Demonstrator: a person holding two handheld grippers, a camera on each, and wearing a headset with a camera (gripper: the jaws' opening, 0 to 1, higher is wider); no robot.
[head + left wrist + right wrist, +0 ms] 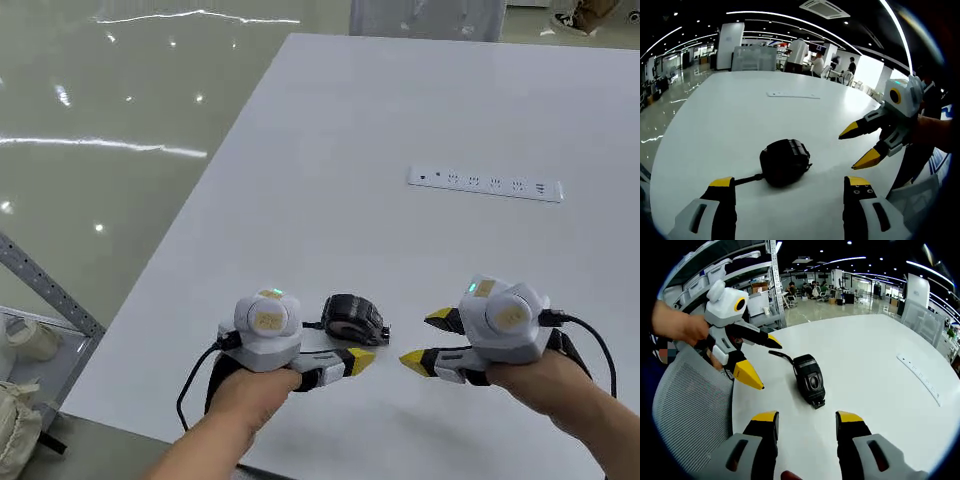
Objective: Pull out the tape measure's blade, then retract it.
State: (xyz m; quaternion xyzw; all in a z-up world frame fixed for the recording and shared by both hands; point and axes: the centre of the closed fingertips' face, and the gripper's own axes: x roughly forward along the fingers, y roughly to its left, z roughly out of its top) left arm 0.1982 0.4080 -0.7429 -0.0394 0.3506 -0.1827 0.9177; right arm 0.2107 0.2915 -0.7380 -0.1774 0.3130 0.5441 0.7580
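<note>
A black tape measure (353, 318) lies on the white workbench (300, 180) between the left gripper (790, 181) and the right gripper (425, 338), both held with jaws wide apart.

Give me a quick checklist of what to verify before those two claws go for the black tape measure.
1. Tape measure lying on the table, blade in: ok.
2. Left gripper open, beside the case: ok.
3. Right gripper open, facing the case: ok.
4. Case held steady for pulling: not ok, no jaw touches it.
5. Blade's end hook found: cannot tell, too small.
6. Power strip well away from the work: ok.
</note>
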